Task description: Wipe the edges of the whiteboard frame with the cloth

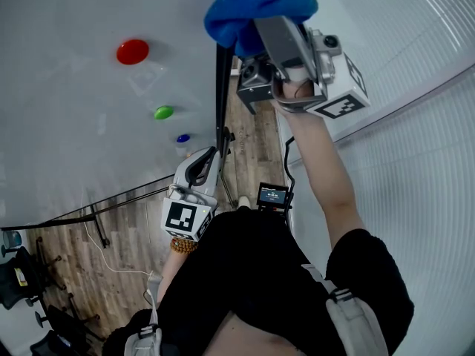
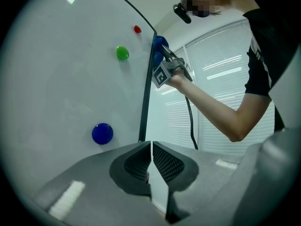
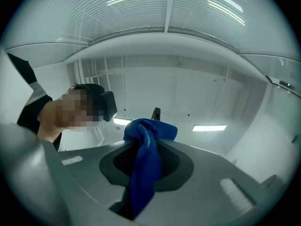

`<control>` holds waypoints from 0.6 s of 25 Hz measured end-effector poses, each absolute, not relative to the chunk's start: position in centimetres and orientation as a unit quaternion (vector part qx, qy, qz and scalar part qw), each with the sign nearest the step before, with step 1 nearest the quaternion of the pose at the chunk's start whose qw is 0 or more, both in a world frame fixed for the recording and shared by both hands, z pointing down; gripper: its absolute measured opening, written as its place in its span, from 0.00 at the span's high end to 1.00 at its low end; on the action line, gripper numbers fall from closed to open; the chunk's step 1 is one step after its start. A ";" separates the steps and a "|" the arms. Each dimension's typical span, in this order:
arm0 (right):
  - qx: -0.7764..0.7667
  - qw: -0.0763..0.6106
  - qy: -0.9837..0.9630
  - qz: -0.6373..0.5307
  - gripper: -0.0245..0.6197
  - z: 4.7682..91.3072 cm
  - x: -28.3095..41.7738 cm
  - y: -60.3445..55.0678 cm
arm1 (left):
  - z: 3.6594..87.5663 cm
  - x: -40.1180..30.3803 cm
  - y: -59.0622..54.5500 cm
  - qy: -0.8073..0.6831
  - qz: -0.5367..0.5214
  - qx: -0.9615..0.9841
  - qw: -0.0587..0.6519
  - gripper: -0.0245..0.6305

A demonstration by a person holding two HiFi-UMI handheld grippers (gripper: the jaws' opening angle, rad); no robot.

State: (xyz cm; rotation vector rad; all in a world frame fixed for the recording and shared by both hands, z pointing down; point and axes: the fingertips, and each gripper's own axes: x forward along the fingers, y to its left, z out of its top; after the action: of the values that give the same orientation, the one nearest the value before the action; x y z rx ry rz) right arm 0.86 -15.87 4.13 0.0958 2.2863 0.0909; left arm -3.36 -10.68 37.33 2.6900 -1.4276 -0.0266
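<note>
1. R gripper (image 1: 258, 32) – clamped on the blue cloth (image 1: 256, 6), which is up high against the right edge of the black frame (image 1: 223, 80).
2. L gripper (image 1: 199, 170) – jaws pressed together, nothing btwn them; it sits low, near the same edge.
3. Whiteboard (image 1: 67, 139) has red magnet (image 1: 132, 51), green magnet (image 1: 164, 113) and blue magnet (image 1: 182, 138).
</note>
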 end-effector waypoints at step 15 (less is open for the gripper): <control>0.017 0.406 0.913 0.033 0.83 4.9 1.0 -16.1 | 35.9 -3.4 -11.5 -0.465 -0.011 0.884 0.050 0.96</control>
State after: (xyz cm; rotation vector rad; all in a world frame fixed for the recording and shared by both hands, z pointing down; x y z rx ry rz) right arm 0.96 -16.11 4.89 0.0435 2.3042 0.0844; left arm -3.36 -11.50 35.93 2.6909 -1.4155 -0.0326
